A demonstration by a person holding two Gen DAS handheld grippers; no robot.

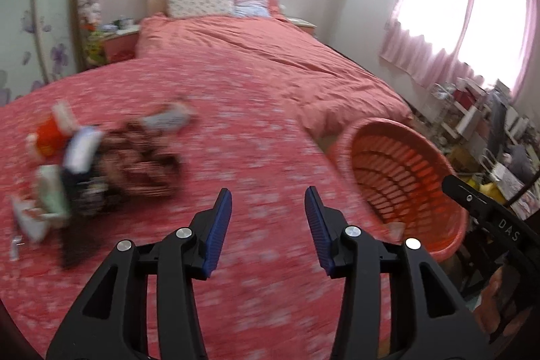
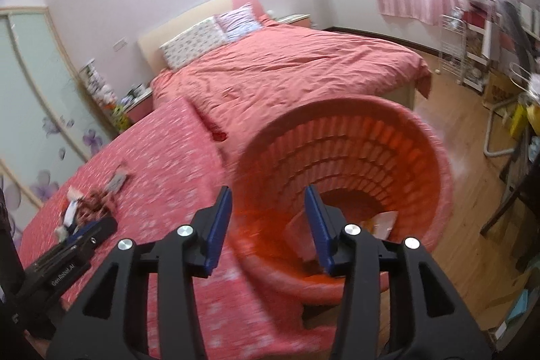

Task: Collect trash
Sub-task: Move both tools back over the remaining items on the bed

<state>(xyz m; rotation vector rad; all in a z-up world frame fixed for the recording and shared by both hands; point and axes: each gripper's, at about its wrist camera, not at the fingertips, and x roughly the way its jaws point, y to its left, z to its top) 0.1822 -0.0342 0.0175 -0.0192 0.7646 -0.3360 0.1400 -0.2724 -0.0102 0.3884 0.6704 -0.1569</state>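
Trash pile (image 1: 91, 164) lies on the bed (image 1: 256, 83), on the flowered red cover, left side in the left wrist view: wrappers, a red-and-white packet, something dark and crumpled, all blurred, so single items are hard to tell apart. One grey wrapper (image 1: 167, 118) lies just beside the pile, a bit further up the bed. Orange basket (image 2: 341, 177) sits at the bed's edge to the right, tilted toward the cameras, with a couple of pale paper pieces (image 2: 381, 220) already at the bottom.

Left gripper (image 1: 268, 206) hovers over bare cover between pile and basket, jaws wide, nothing in them. Right gripper (image 2: 268, 206) points into the basket mouth, jaws also wide and empty.

Task looks early: most trash is not yet collected.

Risks: pile is tangled, so a pinch may lift only one wrapper or drag cover fabric with it. Thin wrappers may slip from the pads. Basket seems perched at the edge; a knock from the right gripper could tip it to the wooden floor (image 2: 455, 150).
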